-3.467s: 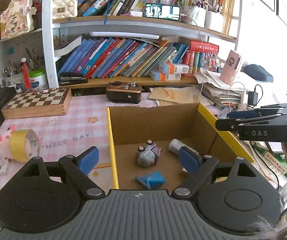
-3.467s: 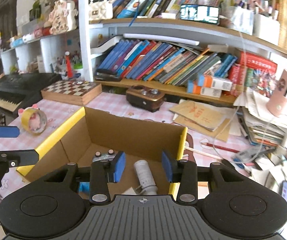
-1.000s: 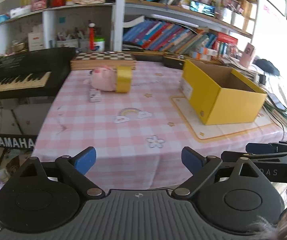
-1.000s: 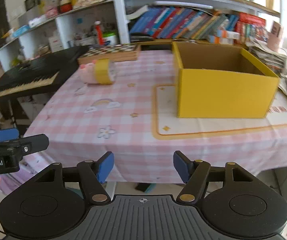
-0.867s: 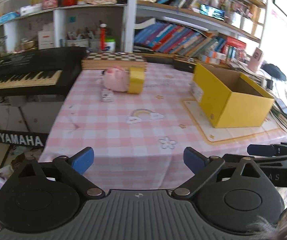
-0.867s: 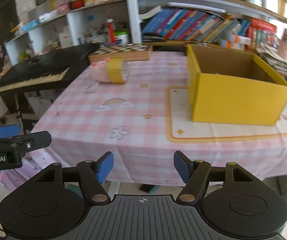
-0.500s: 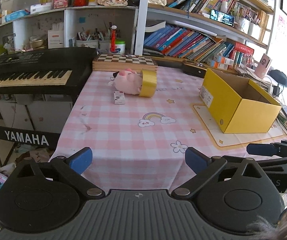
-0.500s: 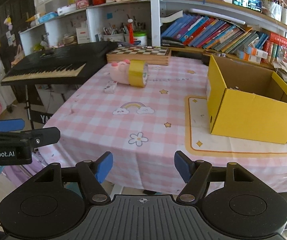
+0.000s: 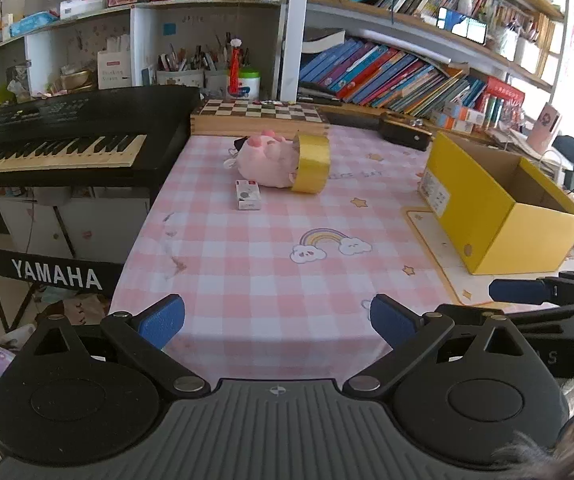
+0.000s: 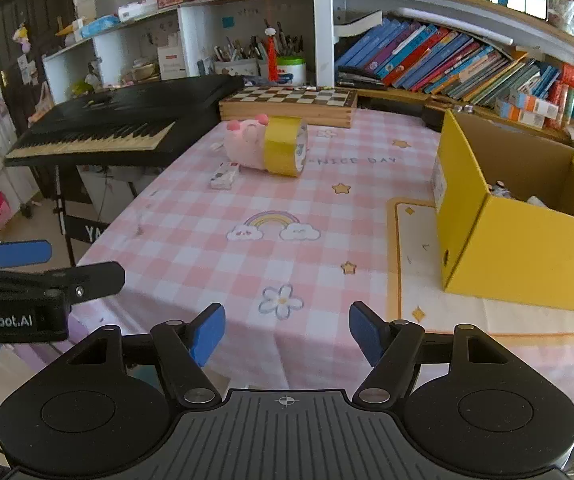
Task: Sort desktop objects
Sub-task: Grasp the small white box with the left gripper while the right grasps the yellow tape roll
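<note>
**Two grippers hover off the table's near edge**

Both empty: the left gripper (image 9: 277,318) and right gripper (image 10: 286,330) hang with jaws spread. On the pink checked tablecloth (image 9: 263,256) lie a small white box (image 9: 247,195), pink plush pig (image 9: 265,162), yellow tape roll (image 9: 311,163) and open yellow box (image 9: 495,204), apparently holding small items.

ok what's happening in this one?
Desk sorting. Both hand-held grippers, left and right, hang open and empty off the table's near edge. The yellow box already holds a few items. The pink plush, yellow tape roll and small white box lie on the tablecloth.
</note>
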Tool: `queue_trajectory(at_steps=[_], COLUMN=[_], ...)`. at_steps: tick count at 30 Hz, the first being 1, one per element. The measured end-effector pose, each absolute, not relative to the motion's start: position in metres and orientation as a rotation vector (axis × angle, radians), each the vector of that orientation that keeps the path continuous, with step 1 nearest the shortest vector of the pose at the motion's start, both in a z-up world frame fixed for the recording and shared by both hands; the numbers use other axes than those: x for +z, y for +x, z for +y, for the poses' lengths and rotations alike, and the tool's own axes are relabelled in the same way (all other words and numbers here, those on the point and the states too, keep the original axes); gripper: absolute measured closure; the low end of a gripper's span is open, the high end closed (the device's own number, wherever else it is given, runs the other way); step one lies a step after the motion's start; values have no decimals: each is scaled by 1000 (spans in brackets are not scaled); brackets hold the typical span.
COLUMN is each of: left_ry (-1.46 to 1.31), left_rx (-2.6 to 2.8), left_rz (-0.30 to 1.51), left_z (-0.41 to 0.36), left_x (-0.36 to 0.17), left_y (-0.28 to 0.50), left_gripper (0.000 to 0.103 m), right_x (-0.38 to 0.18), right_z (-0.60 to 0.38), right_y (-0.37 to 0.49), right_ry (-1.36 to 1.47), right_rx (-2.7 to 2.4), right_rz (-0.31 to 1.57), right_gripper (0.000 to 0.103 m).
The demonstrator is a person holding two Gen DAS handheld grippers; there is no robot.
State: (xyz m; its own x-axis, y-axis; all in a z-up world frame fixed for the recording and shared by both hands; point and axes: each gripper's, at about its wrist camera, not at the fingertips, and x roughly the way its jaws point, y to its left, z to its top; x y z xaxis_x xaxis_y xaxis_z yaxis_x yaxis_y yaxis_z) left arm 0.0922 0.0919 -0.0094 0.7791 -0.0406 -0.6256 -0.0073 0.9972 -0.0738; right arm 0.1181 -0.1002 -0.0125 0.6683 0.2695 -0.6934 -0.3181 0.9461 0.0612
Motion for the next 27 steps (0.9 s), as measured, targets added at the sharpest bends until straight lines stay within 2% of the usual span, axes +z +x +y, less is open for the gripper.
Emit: queue_trajectory(at_steps=[21, 27], left_ry=[-89, -96], left_rx=[53, 97], left_rz=[710, 709], left_z=[88, 92], left_x=[-13, -13], left_y=[205, 229], left_gripper=[3, 3], right_x=[-24, -25], right_z=[-96, -92], right_y=[230, 265], right_ry=[-60, -40], right_rx=[406, 404], right_rz=[812, 802], right_gripper=[33, 29])
